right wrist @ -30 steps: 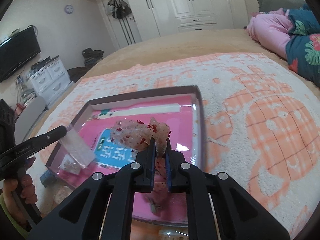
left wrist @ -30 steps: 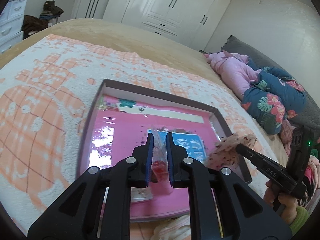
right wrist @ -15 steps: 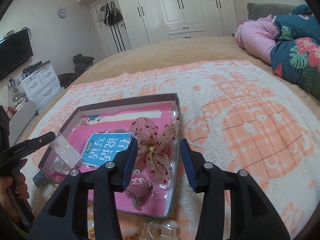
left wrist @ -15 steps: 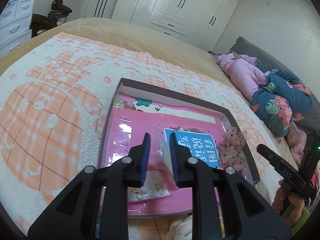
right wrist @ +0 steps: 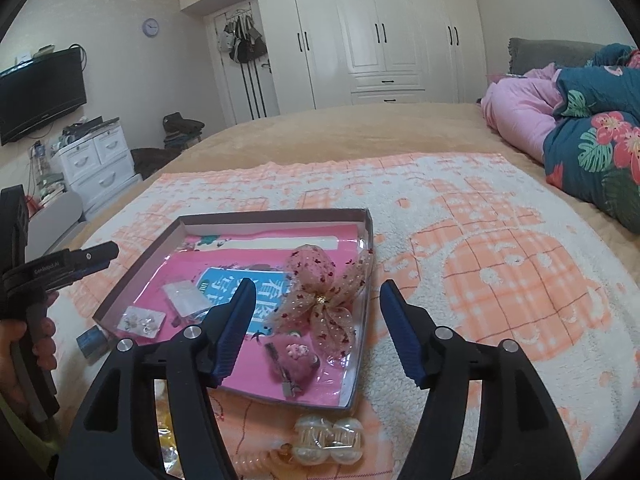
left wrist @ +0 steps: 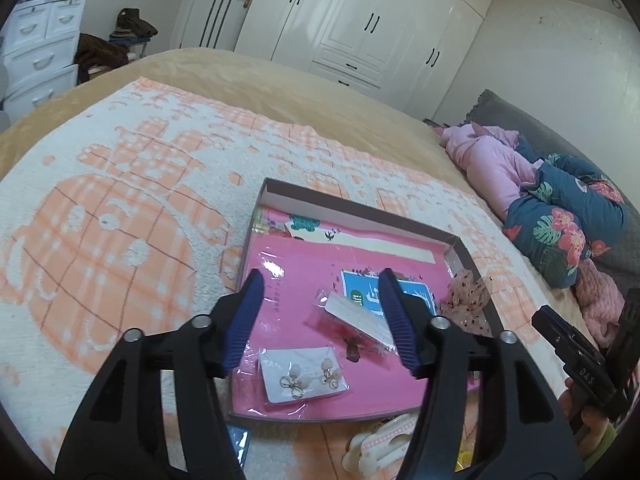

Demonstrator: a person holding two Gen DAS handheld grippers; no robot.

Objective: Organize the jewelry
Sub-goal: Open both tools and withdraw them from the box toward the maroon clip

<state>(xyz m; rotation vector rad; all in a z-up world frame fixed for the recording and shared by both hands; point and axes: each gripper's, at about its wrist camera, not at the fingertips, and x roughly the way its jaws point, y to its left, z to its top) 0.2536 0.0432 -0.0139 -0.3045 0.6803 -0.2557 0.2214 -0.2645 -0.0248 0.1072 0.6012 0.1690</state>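
A shallow box [left wrist: 267, 188] [right wrist: 366, 216] with a pink lining lies on the bed blanket. In it lie a clear packet with red jewelry [left wrist: 356, 326] [right wrist: 184, 298], an earring card [left wrist: 306, 374] [right wrist: 142, 320], a sheer spotted pink bow [right wrist: 320, 290] [left wrist: 468, 300] and a fuzzy pink hair clip [right wrist: 294, 358]. My left gripper [left wrist: 322, 316] is open and empty above the packet. My right gripper [right wrist: 316, 328] is open and empty above the bow and the clip.
Outside the box's near edge lie a pearly hair clip [right wrist: 328, 440], a cream clip [left wrist: 376, 444] and a small blue box [right wrist: 92, 344]. The orange-and-white blanket [right wrist: 500, 280] covers the bed. Folded pink and floral bedding [right wrist: 580, 132] lies at the right.
Both grippers opened and pulled back. The left let the clear packet drop into the box. The right let go of the pink bow, which now lies in the box.
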